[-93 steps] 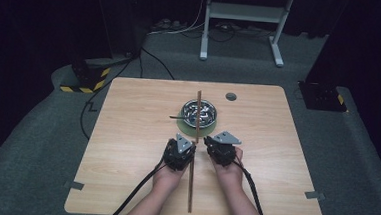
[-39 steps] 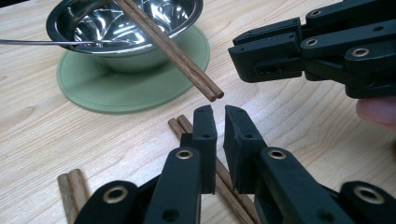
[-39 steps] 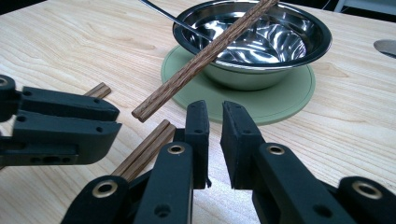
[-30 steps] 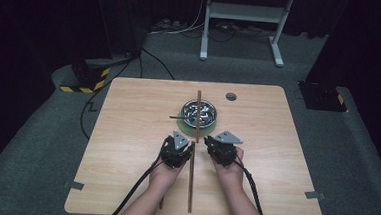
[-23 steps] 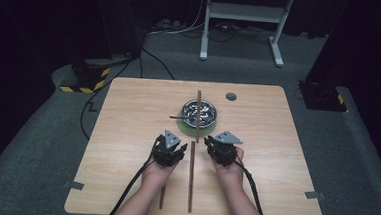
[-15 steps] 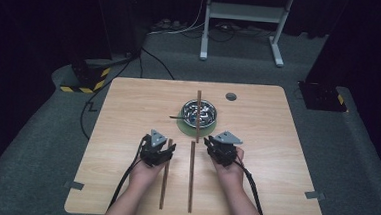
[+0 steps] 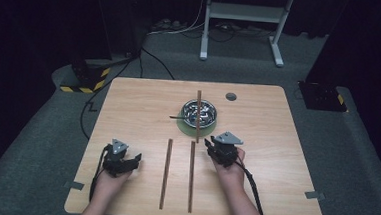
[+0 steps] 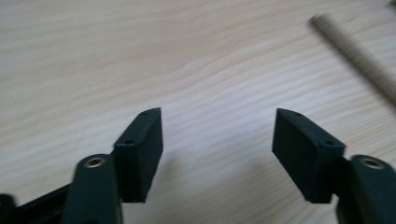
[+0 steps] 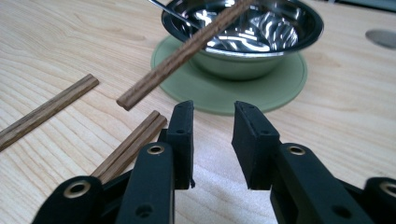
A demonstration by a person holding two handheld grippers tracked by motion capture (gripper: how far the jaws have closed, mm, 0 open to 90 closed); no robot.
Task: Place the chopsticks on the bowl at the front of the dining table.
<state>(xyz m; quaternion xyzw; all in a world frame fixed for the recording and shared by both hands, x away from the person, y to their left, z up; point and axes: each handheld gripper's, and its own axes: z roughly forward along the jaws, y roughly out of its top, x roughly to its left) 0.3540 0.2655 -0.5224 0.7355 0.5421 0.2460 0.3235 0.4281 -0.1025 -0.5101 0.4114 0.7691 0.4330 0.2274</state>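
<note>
Both claws empty: left claw [image 7: 136, 160] just opened wide, right claw [image 7: 209, 143] opening beside the wooden sticks [image 7: 166, 172].

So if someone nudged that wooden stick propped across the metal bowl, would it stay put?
Probably not. The stick rests only on the bowl rim, one end hanging free over the table, so a nudge could tip or slide it off. It looks straight and stiff, likely light. Its squarish end suggests it wouldn't roll far.

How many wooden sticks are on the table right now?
3. One stick rests across the metal bowl. Two lie flat on the table between the hands: the left stick and the right stick.
</note>
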